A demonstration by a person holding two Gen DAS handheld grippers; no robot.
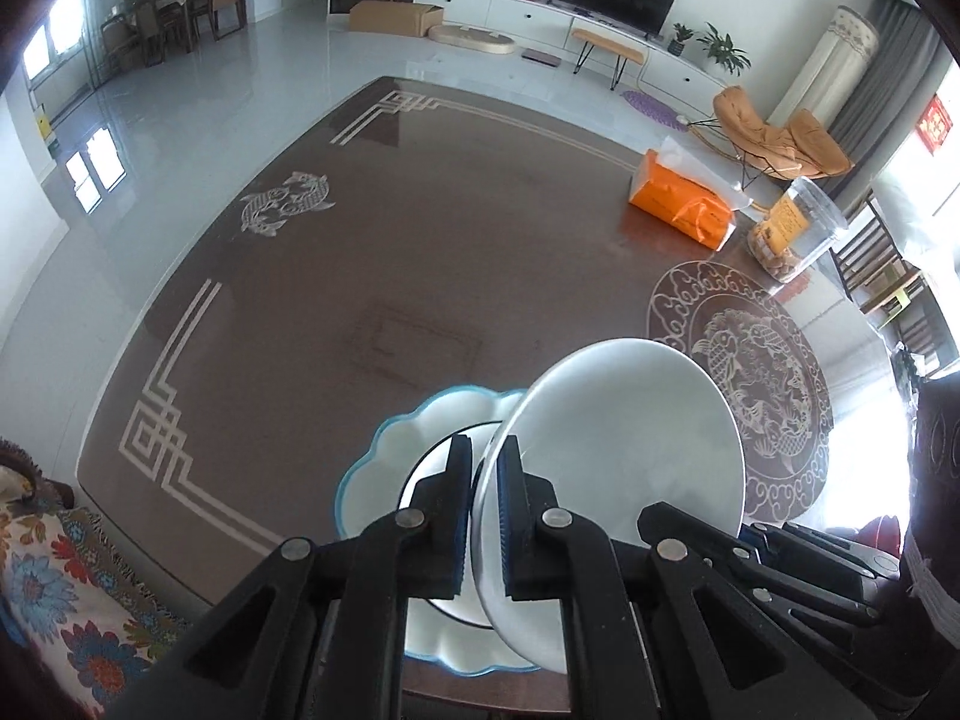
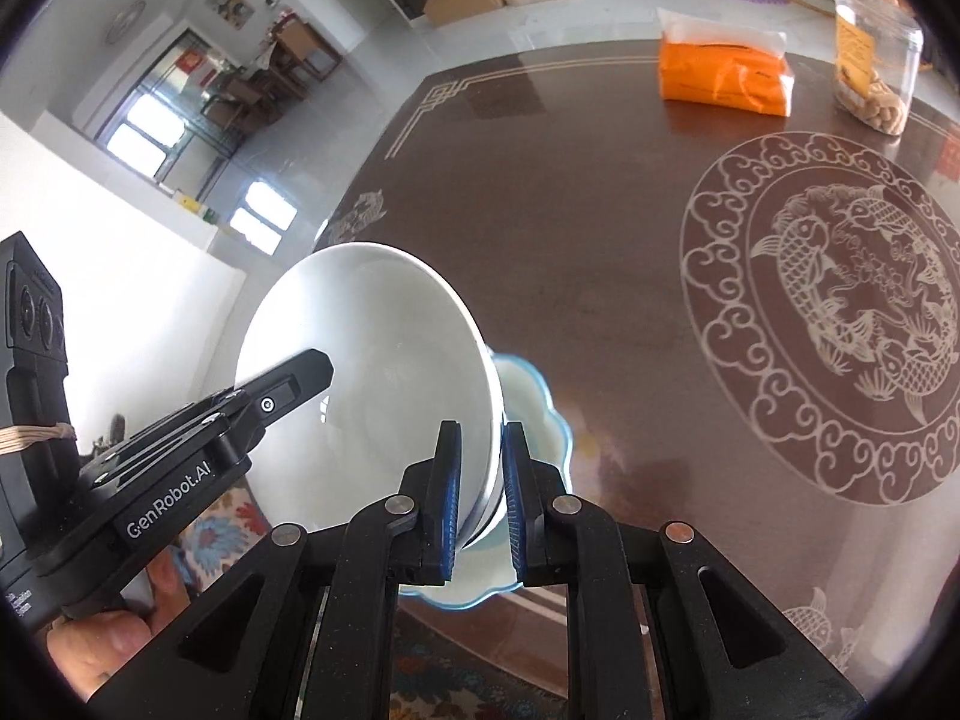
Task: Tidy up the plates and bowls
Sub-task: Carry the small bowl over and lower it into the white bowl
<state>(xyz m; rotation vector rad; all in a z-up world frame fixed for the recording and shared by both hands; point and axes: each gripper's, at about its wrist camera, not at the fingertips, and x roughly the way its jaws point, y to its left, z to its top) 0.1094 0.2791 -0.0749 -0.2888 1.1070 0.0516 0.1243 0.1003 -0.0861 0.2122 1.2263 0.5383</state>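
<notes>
A white bowl is tilted on edge above a scalloped blue-rimmed plate near the table's front edge. A dark-rimmed dish lies on that plate. My left gripper is shut on the bowl's rim. In the right wrist view, my right gripper is shut on the opposite rim of the same bowl, with the blue-rimmed plate below it. The left gripper shows there at the bowl's left.
The dark brown table carries an orange tissue pack and a clear bag of snacks at the far right. A floral cloth lies off the table's front left edge.
</notes>
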